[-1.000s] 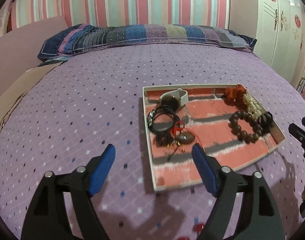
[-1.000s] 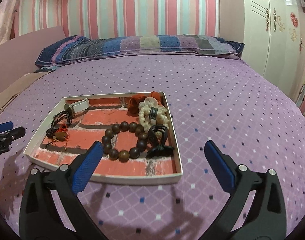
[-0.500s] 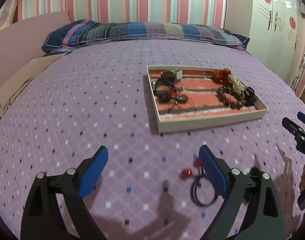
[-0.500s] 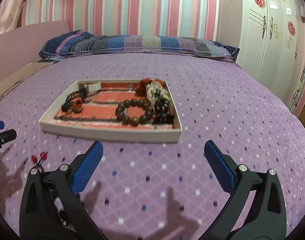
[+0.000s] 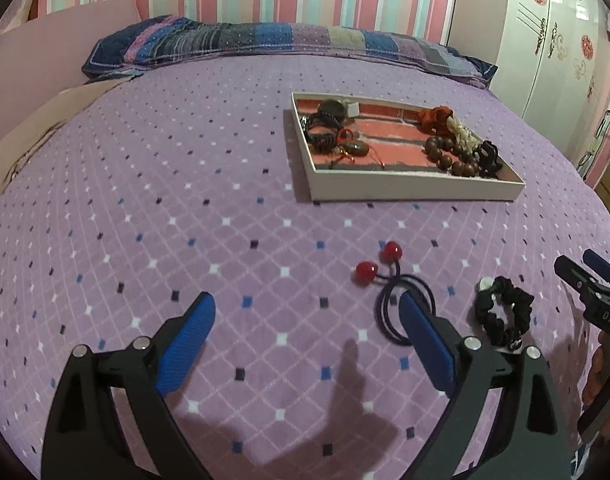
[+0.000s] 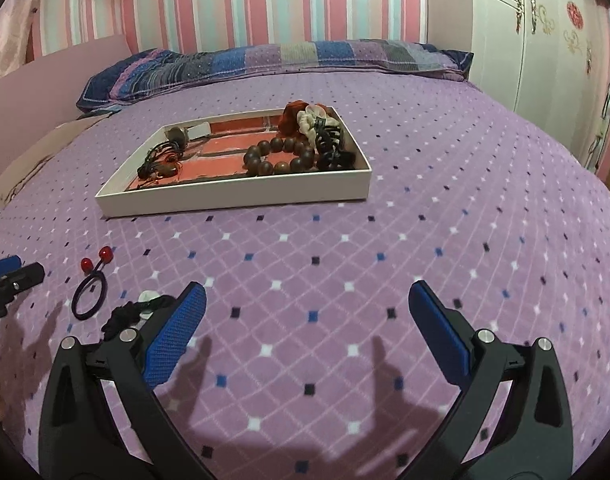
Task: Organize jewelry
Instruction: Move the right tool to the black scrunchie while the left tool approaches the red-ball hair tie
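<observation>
A white tray (image 5: 417, 191) with a brick-pattern floor sits on the purple bed and holds a wooden bead bracelet (image 5: 449, 156), black cords, a watch, scrunchies and a black claw clip; the tray also shows in the right wrist view (image 6: 233, 200). On the bedspread nearer me lie a black hair tie with two red beads (image 5: 385, 276) (image 6: 89, 288) and a black scrunchie (image 5: 505, 314) (image 6: 125, 316). My left gripper (image 5: 307, 324) is open and empty, its right finger beside the hair tie. My right gripper (image 6: 307, 308) is open and empty, its left finger next to the scrunchie.
A striped pillow (image 5: 265, 40) lies along the bed's far edge under a striped wall. A white wardrobe (image 6: 545, 32) stands at the right. A pink headboard and beige cloth (image 5: 37, 120) lie at the left.
Both grippers have pulled back from the tray toward the near side of the bed. The hair tie and the black scrunchie have come into view close to the fingers.
</observation>
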A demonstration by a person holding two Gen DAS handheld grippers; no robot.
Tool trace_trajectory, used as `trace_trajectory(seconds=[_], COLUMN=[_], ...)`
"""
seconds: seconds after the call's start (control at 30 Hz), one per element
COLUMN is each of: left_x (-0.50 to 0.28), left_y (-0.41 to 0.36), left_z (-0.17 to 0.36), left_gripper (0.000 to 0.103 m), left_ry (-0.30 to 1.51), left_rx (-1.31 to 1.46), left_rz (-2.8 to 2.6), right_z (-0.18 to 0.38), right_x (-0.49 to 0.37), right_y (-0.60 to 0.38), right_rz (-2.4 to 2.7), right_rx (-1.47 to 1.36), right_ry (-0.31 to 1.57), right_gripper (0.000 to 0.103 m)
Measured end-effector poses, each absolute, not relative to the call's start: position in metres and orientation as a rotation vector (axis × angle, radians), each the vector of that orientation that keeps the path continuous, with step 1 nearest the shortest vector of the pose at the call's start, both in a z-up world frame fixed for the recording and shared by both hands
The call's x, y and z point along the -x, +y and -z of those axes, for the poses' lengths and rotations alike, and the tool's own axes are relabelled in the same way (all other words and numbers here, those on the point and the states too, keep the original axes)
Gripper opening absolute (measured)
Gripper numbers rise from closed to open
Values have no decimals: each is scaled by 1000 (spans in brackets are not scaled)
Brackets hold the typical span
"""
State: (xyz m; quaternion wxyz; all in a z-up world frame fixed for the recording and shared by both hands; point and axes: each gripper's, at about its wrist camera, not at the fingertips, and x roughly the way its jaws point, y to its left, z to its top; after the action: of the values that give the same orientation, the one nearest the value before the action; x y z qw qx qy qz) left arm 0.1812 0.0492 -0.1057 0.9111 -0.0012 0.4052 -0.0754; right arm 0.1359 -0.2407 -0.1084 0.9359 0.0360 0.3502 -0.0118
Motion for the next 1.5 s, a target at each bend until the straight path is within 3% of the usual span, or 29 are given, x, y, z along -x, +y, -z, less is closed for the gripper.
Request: trace_trajectory(seconds=[1.5], left_x=[-185], left_y=[48], left_z=[126], left_gripper=[91], left_ry=[870], left_rx=[0], left_rz=[219], right_z=[120], right_x=[-128], right_y=[-205], right_rz=[-30], right_rx=[-31], right_ry=[718], right_gripper=[99])
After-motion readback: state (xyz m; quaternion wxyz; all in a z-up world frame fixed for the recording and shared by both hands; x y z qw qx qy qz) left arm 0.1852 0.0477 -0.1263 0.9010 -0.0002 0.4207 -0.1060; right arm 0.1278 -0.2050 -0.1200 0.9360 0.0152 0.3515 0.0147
